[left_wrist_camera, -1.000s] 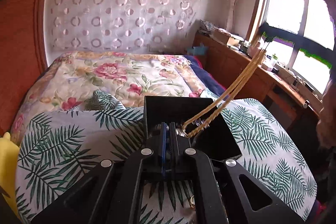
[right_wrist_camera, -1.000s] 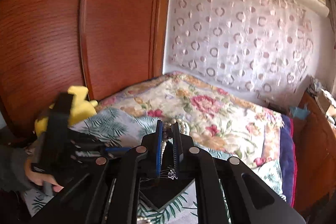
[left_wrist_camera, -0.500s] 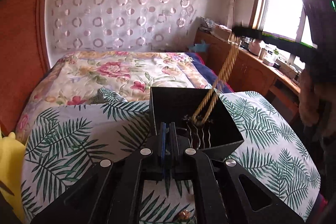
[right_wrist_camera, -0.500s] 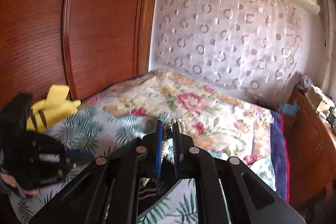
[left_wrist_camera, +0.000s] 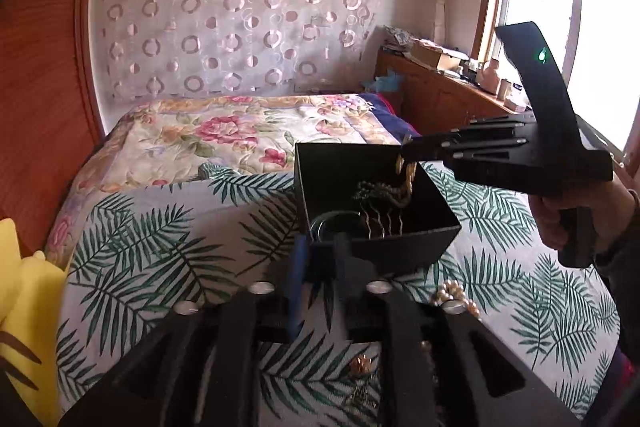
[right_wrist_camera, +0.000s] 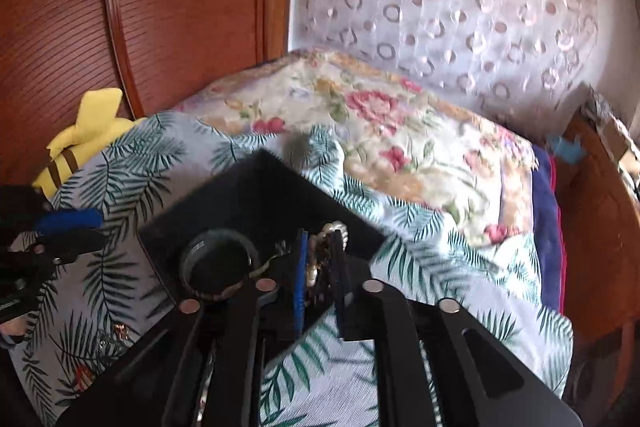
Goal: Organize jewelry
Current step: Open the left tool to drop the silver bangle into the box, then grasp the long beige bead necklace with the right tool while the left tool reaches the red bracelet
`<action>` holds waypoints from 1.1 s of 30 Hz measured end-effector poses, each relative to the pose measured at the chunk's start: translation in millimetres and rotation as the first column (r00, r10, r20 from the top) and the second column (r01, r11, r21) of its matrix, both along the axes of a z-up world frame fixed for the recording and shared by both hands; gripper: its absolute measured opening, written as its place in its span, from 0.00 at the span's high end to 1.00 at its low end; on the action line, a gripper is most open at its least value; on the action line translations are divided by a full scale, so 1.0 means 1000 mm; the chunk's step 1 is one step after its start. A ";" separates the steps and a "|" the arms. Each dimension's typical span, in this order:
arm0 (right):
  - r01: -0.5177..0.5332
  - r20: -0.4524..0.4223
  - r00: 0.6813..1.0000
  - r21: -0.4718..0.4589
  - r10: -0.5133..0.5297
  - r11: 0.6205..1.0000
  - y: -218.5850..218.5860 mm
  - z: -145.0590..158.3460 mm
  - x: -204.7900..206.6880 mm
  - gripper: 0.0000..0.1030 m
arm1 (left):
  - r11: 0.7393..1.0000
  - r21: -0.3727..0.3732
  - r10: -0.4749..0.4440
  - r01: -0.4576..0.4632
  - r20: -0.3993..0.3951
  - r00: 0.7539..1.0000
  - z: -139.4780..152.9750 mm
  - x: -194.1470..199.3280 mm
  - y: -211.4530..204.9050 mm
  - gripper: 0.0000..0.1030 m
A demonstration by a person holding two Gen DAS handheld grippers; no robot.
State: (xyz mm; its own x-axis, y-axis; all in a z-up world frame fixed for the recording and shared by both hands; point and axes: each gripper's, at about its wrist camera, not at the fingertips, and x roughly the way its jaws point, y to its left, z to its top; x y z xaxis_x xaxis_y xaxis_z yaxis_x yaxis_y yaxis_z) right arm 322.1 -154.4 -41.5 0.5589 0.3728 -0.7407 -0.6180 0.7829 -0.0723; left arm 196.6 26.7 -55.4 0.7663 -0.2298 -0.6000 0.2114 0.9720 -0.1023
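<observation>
bed point(left_wrist_camera: 168, 259) with the palm-leaf print cover carries everything; no desk here. open black square box point(left_wrist_camera: 404, 239) sits mid-cover as the drop bin, already holding a silver bangle point(left_wrist_camera: 334, 221), wavy hair pins and a dark chain.

right gripper point(right_wrist_camera: 320, 259) hangs over the box with its fingers point(right_wrist_camera: 300, 279) clenched on a twisted gold-and-pearl rope necklace point(left_wrist_camera: 406, 175); low end of the strand is already inside the box, so we judge it's being fed in rather than dropped, to stop it spilling over the wall.

left gripper point(left_wrist_camera: 318, 267) sits at the near box wall, fingers slightly apart, gripping nothing, likely waiting to steady the box.

loose pearl piece point(left_wrist_camera: 454, 297) and small gold bits lie on the cover near the box, not yet sorted.

vs 1 s ago: necklace was stretched taut up toward the window; now bunched short over the box. left gripper let go of it.
</observation>
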 end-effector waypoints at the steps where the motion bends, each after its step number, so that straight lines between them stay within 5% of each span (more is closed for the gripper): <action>1: 0.005 -0.008 1.000 0.010 -0.005 1.000 -0.002 -0.001 -0.003 0.67 | 1.000 0.006 0.002 -0.002 -0.001 1.000 0.000 -0.003 0.000 0.69; 2: 0.008 -0.011 1.000 0.019 -0.007 1.000 -0.003 0.000 -0.007 0.56 | 1.000 0.013 0.002 -0.002 -0.001 1.000 -0.001 -0.007 -0.001 0.66; 10: 0.000 0.014 1.000 0.065 -0.001 0.998 -0.020 0.011 -0.057 0.56 | 0.999 0.039 -0.003 0.003 -0.009 1.000 -0.006 -0.045 -0.004 0.31; 13: -0.026 -0.007 1.000 0.076 0.026 0.997 -0.025 0.004 -0.083 0.63 | 0.999 0.034 -0.011 0.012 -0.014 1.000 -0.008 -0.063 -0.003 0.27; 15: -0.049 -0.029 0.998 0.068 0.052 0.996 -0.023 -0.007 -0.103 0.71 | 0.999 0.035 -0.023 0.024 -0.022 0.999 -0.012 -0.074 -0.006 0.25; 29: -0.103 -0.169 0.978 0.102 0.119 0.989 -0.011 -0.052 -0.112 0.72 | 0.993 0.055 -0.101 0.109 -0.121 0.988 -0.044 -0.107 -0.014 0.33; 33: -0.114 -0.157 0.978 0.132 0.135 0.985 -0.013 -0.049 -0.116 0.92 | 0.991 0.058 -0.112 0.121 -0.133 0.985 -0.048 -0.109 -0.016 0.39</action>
